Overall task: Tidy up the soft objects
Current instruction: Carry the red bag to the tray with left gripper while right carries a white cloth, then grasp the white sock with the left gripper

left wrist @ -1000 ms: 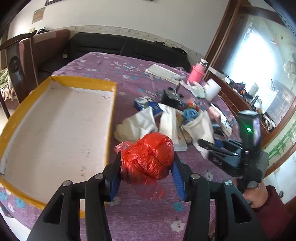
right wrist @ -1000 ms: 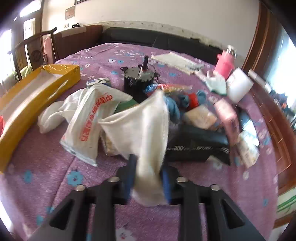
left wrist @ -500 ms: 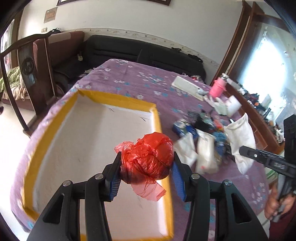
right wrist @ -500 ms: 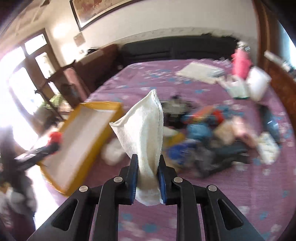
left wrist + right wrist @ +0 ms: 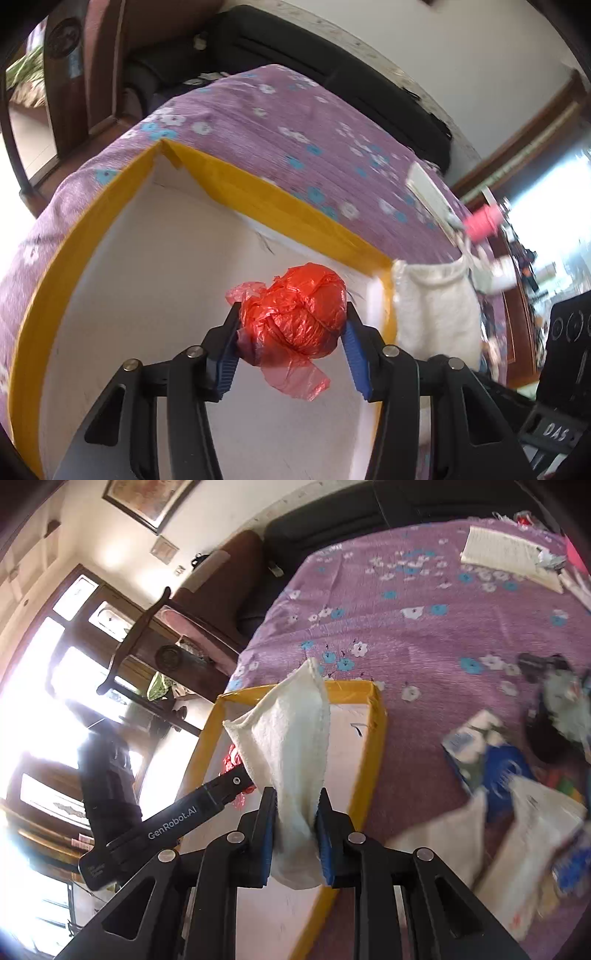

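A crumpled red plastic bag (image 5: 295,314) sits clamped between the blue pads of the left gripper (image 5: 291,347), held above the white floor of a yellow-rimmed tray (image 5: 280,199) that lies at the near corner of a table under a purple flowered cloth (image 5: 295,122). The right gripper (image 5: 295,823) is pinched tight on a white towel (image 5: 291,738), which stands up from its jaws in a loose fold over the tray's right-hand rim (image 5: 373,746); in the left wrist view the same towel (image 5: 436,306) hangs just beside the tray's far right corner. From the right wrist view the left gripper's black finger (image 5: 184,816) crosses the tray's left rim and covers most of the red bag (image 5: 231,757). Behind the table stand a dark wooden chair (image 5: 155,642) and a black sofa (image 5: 332,62). Toward the table's right edge lies a heap of clutter (image 5: 517,775) of white cloths and blue packets, too blurred to tell apart, with a flat white pad (image 5: 506,554) near the far edge and a blurred pink object (image 5: 484,221) beyond it. Window glare washes out the left side of the right wrist view.
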Tool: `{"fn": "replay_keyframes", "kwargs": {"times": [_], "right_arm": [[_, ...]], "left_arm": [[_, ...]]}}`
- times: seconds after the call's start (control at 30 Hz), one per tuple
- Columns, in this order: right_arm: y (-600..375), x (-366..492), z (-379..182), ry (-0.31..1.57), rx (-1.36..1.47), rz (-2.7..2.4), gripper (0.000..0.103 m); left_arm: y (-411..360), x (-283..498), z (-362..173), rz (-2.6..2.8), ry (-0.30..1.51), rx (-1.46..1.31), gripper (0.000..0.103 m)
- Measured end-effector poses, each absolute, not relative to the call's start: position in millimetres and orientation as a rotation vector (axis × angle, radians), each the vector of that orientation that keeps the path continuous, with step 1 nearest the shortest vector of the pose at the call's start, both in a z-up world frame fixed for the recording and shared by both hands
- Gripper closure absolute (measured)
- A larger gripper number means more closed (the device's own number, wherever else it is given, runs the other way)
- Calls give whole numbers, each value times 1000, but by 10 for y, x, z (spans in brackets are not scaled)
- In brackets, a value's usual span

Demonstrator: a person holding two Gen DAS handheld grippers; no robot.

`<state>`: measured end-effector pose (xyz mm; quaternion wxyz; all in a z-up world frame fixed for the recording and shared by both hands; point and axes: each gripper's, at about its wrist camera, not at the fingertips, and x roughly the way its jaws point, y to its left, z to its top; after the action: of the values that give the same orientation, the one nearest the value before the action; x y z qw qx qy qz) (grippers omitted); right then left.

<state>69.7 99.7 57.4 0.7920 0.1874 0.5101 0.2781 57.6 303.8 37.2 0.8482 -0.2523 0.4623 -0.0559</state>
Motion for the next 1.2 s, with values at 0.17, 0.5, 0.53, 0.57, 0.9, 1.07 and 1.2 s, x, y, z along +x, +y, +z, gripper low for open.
{"fn": "replay_keyframes", "kwargs": {"times": [0.17,0.5,0.53,0.57,0.9,1.07,1.2], "right_arm": [[1147,863,418,1110,353,556,75],[1009,751,606,1013,275,563,41],[901,685,672,988,260,554,39],[821,652,714,972,251,543,36],[-573,23,656,906,308,360,30],[-1147,-300,504,906,374,295,30],[-1542,-544,445,893,420,263,29]], "left_arm": [[3114,573,375,-132,965,-557,40],[3183,313,605,-131,902,-577,32],[3167,268,642,-137,895,-572,32],[3134,215,688,-146,887,-564,31],[1879,-242,962,-370,889,-239,26],[1268,-173,706,-414,982,-109,25],[1127,43,418,-323,1051,-12,26]]}}
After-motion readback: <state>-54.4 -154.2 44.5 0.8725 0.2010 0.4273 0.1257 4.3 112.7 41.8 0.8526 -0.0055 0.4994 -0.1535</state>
